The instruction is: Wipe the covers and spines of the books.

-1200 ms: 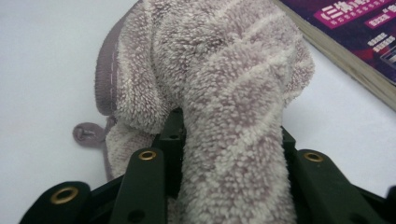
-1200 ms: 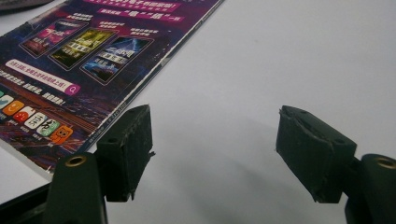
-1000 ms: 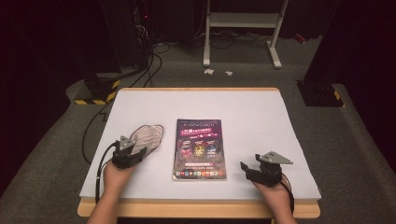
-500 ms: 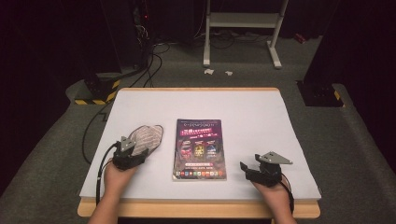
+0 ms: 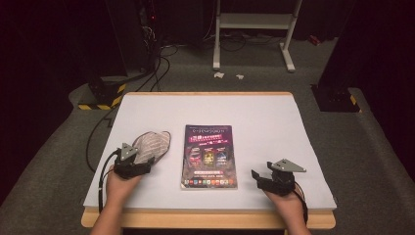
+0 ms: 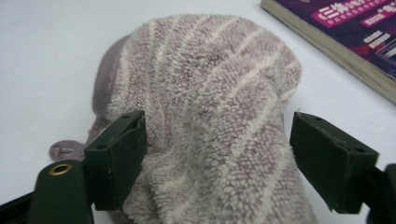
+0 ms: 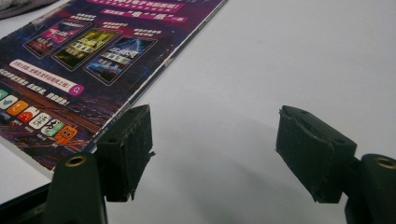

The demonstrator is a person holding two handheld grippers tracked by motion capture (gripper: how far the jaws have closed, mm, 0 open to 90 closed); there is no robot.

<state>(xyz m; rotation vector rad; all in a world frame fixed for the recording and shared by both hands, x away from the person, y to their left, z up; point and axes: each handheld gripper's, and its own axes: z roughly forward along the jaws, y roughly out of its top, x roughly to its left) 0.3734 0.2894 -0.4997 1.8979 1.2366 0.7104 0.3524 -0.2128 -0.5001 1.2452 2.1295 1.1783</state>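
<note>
At the bench's near edge, the left gripper point(image 6: 215, 158) straddles a striped fleece cloth point(image 6: 210, 116), its fingers point(image 6: 119, 156) just spread wide and no longer pinching it. Soft, light and floppy, it looks best pinched at a bunched fold. Beyond, right of it, lies a magazine point(image 5: 208, 155); the right gripper point(image 7: 219, 154) gapes empty.

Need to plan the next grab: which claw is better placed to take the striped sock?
Left. The left claw, jaws just opened, straddles the striped sock; the right claw sits open across the magazine.

Both claws point(image 5: 147, 164) point(image 5: 255, 176) agape
</note>
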